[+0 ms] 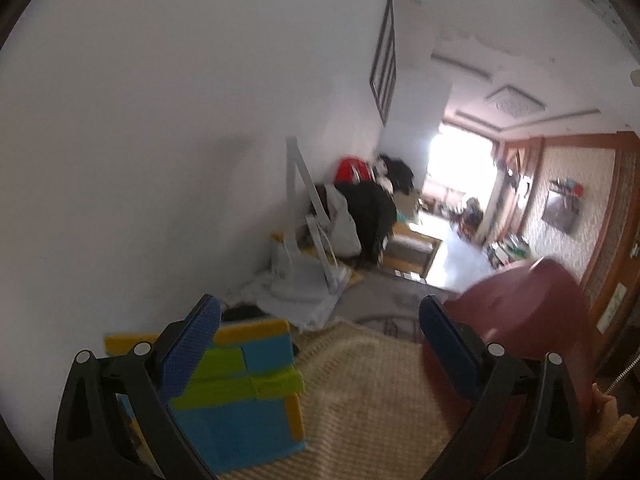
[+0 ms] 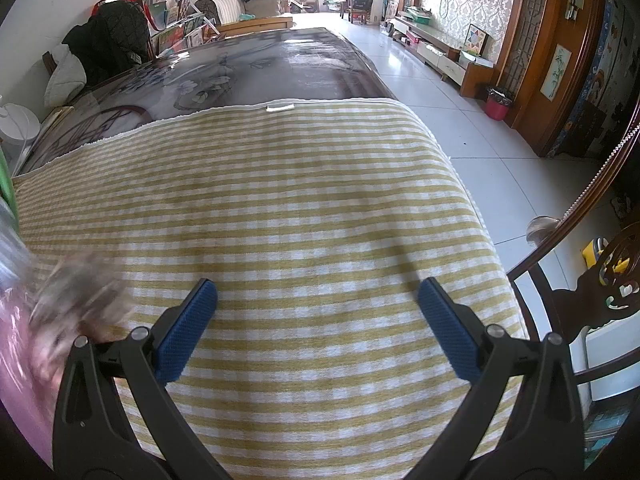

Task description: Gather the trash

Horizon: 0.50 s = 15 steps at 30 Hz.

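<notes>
left tongs [image 1: 320,312] spread wide, pinching nothing, above striped cloth [image 1: 360,380] on the table; colourful foam box [image 1: 244,392] just left, dark red bin [image 1: 520,312] right, contents hidden. right tongs [image 2: 318,294] likewise spread over yellow-striped cloth [image 2: 280,200]; blurred crumpled trash [image 2: 76,288] at left edge.

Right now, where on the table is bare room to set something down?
The yellow-and-white striped cloth is bare between the open right gripper and the dark floral table cover. Crowded: its left edge, by the blurred clear wrapper.
</notes>
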Motion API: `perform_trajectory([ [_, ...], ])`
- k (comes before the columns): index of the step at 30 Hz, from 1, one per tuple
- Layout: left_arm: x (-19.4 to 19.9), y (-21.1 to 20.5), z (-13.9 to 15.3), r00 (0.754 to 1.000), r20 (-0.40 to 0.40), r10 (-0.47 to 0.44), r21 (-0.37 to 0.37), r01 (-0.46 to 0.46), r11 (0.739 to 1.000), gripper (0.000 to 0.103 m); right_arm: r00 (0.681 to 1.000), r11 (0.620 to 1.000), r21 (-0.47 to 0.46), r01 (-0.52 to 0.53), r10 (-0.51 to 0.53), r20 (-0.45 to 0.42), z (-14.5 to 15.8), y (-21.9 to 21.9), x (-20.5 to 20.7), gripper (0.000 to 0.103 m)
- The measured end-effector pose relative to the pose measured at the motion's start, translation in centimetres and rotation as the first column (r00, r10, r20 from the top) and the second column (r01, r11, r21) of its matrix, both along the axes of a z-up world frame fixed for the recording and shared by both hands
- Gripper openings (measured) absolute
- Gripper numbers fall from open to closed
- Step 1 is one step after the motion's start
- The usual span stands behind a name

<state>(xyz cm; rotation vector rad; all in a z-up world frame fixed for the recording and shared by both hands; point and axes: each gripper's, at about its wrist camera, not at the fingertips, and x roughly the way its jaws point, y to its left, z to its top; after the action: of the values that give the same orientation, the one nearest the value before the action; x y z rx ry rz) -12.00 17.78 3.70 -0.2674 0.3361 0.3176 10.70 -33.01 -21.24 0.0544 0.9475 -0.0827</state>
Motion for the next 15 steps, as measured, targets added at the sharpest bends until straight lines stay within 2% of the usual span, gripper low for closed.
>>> perform_trajectory([
  [4,1.9,-0.3,-1.4,0.993,-0.107,-0.051,-0.044,0.047,0.998,0.095,1.0,1.0,0.0,0.0,0.0,0.0,0.0,0.0,0.0,0.099],
  [15,4.2,-4.9,-2.7,0.977,-0.147,-0.153,-0.028,0.151,0.988,0.095,1.0,1.0,0.0,0.0,0.0,0.0,0.0,0.0,0.1,0.099],
])
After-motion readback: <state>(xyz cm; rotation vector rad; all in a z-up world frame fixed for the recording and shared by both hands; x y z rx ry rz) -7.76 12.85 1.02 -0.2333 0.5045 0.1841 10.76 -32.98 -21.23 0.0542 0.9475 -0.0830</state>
